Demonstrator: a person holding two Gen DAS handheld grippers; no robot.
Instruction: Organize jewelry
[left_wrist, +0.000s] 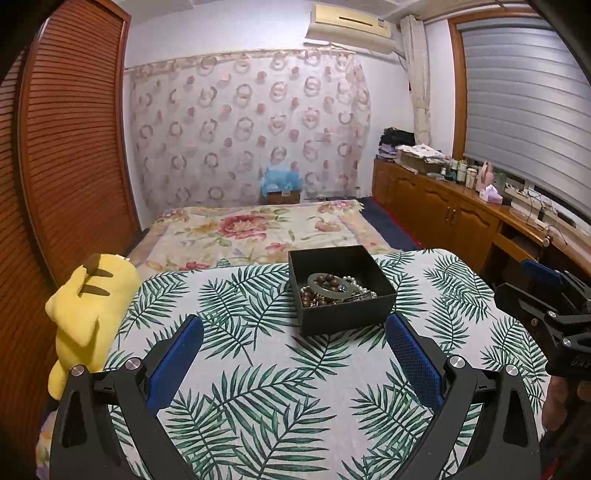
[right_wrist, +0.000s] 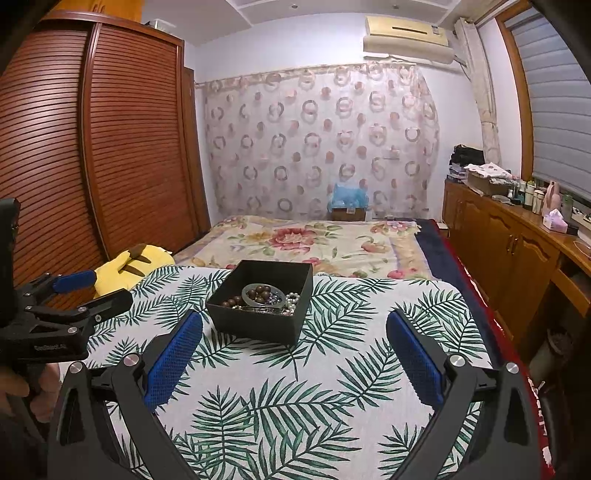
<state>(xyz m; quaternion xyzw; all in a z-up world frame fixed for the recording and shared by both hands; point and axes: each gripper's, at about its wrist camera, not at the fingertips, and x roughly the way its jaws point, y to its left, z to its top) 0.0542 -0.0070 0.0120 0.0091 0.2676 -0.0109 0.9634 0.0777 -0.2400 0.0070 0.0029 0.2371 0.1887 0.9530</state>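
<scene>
Black box (left_wrist: 341, 291) sits open on the leaf-print cloth (left_wrist: 258, 387), toward its far edge, with bead bracelets, pearls and a grey bangle (left_wrist: 330, 287) piled inside. Left gripper (left_wrist: 294, 325) jaws spread wide, empty, over the cloth just short of the box. Right gripper (right_wrist: 294, 321) same: jaws apart, holding nothing, box ahead between its fingers. Yellow plush (left_wrist: 88, 306) at the cloth's left edge.

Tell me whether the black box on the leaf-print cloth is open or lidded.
Open. The black box has no lid on it, and beads and a ring-shaped bangle show inside from above.
</scene>
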